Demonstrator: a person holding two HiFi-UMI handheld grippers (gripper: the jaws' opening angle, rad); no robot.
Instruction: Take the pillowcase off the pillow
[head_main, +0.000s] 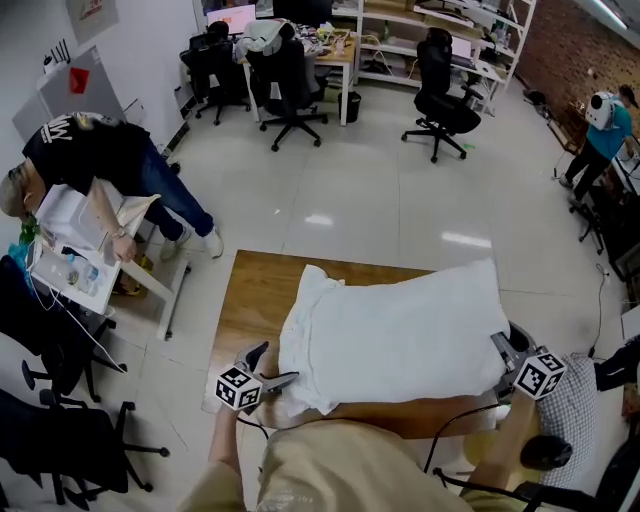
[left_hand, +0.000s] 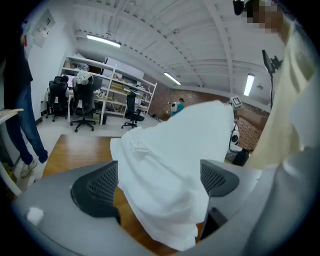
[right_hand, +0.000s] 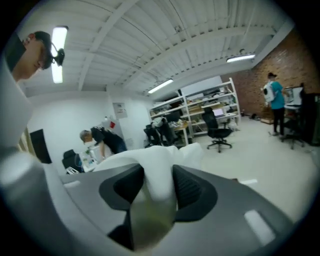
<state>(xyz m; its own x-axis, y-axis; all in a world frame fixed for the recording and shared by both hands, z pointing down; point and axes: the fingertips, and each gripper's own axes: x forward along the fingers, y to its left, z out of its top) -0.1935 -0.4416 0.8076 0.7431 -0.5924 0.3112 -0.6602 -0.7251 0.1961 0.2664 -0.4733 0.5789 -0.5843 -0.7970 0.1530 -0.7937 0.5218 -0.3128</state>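
Wood table (head_main: 245, 290) carries the pillow (head_main: 430, 330), which lies across it with the white pillowcase (head_main: 310, 300) on and bunched loose at the left end. We hold our right gripper (head_main: 503, 347) at the pillow's right end, jaws clamped on a fold of the pillowcase. Our left gripper (head_main: 268, 366) sits at the near left corner, jaws spread wide, loose cloth hanging between them unpinched.
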